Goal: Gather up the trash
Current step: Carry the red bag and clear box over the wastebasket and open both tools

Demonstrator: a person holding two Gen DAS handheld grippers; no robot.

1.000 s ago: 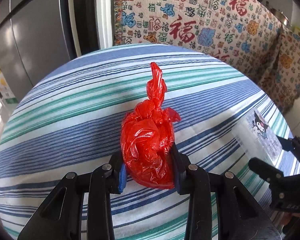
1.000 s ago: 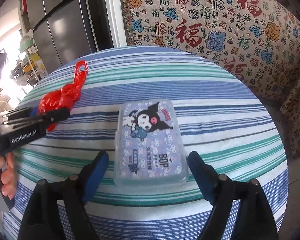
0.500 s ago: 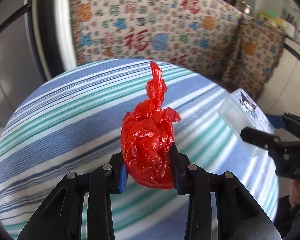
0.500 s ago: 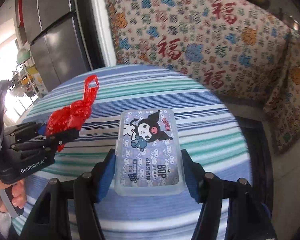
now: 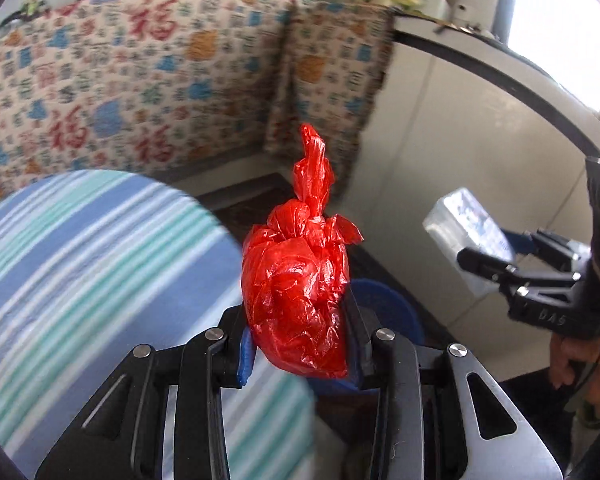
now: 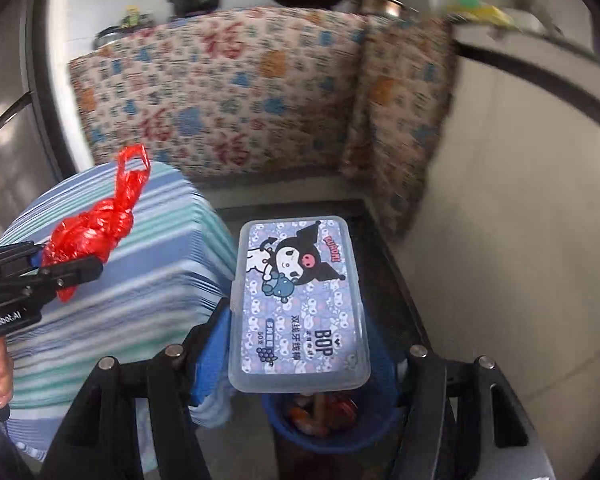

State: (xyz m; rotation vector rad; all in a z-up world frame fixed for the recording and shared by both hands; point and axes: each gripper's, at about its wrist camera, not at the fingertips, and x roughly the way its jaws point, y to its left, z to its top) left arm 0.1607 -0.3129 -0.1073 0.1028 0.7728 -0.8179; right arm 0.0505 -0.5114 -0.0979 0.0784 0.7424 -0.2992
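Note:
My left gripper (image 5: 300, 344) is shut on a knotted red plastic bag (image 5: 296, 292) and holds it in the air past the table edge; the bag also shows in the right wrist view (image 6: 88, 236). My right gripper (image 6: 300, 344) is shut on a clear plastic box with a cartoon label (image 6: 300, 304), held directly above a blue trash bin (image 6: 332, 420) on the floor. The bin holds some reddish trash. In the left wrist view the box (image 5: 468, 232) is at right and the bin (image 5: 384, 308) shows behind the bag.
A round table with a blue, green and white striped cloth (image 5: 80, 280) stands at left. A patterned fabric-covered counter (image 6: 228, 92) with pots on top runs behind. A white wall (image 6: 520, 220) is at right, dark floor (image 6: 300, 208) between.
Both grippers lifted their loads off the table and swung right, off the table edge. The box is now above the blue bin.

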